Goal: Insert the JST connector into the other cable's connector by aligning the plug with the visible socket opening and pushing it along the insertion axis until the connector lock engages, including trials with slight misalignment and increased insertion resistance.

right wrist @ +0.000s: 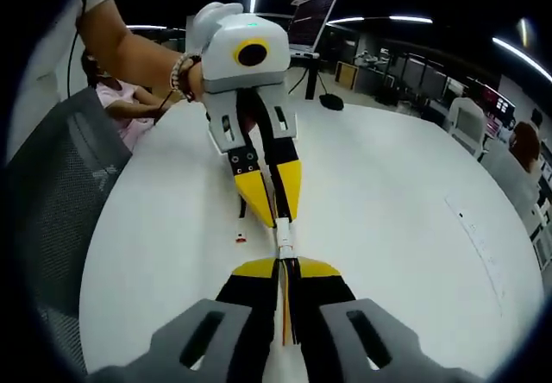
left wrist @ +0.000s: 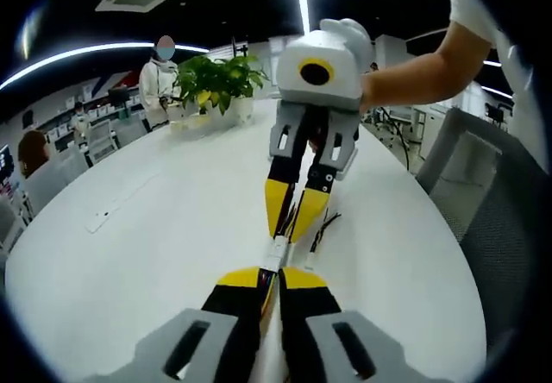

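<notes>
- White round table [left wrist: 129, 254]: bore both tools.
- Left gripper [left wrist: 270, 281], right gripper [right wrist: 282, 273]: each pinched one cable, tip to tip above the table.
- JST connector [right wrist: 284, 238]: between the tips; judged light, fragile, wires limp; grip the housing.

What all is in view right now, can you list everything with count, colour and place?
connectors: two, white, meeting nose to nose between both tongs' tips
wires: thin bundle, black and red, trailing on the table beside the right tongs
table: one, white, round, under everything
plant: one, green, white pot, far table edge
laptop: one, open, far table edge
chair: one, grey mesh, beside table
left tongs: yellow tips, shut on a connector
right tongs: yellow tips, shut on the other
arm: bare, behind right tongs
</notes>
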